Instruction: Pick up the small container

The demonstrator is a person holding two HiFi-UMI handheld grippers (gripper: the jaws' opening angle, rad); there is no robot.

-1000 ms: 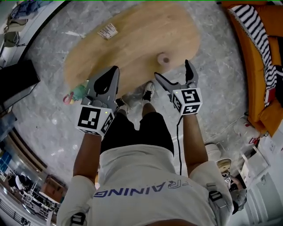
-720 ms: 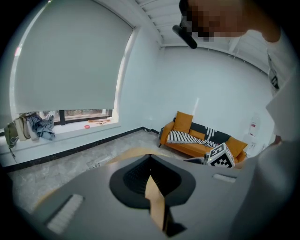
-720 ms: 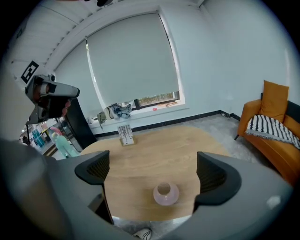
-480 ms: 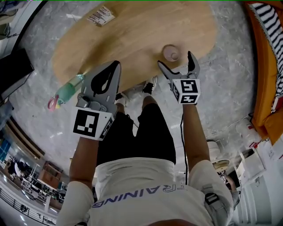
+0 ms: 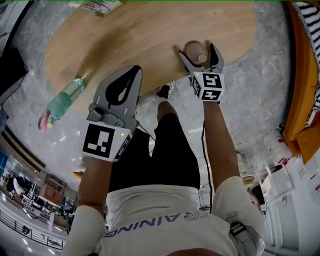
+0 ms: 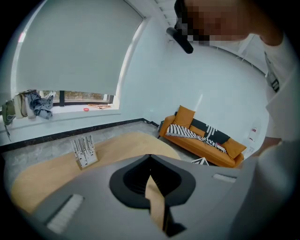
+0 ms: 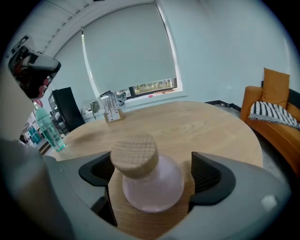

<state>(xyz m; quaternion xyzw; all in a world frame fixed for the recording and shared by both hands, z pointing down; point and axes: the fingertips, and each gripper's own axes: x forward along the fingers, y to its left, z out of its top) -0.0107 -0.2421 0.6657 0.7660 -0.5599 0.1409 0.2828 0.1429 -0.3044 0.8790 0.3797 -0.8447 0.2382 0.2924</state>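
The small container point(image 5: 195, 52) is a pale pink round jar with a wooden lid point(image 7: 135, 154), standing near the front edge of the oval wooden table point(image 5: 140, 35). My right gripper point(image 5: 198, 50) reaches over that edge with one finger on each side of the jar. Its jaws are closing, and in the right gripper view point(image 7: 152, 174) a narrow gap still shows between each pad and the jar. My left gripper point(image 5: 131, 72) hovers at the table's front edge to the left, its fingers shut together point(image 6: 150, 159) with nothing in them.
A green plastic bottle point(image 5: 62, 102) stands at the table's left edge. A small striped card stand point(image 5: 102, 6) sits at the far side. An orange sofa point(image 5: 305, 75) with a striped cushion runs along the right. The person's legs are just below the table edge.
My right gripper has moved forward to the jar, which now sits between its jaws instead of ahead of them. The left gripper stays shut and has held its place beside the table.
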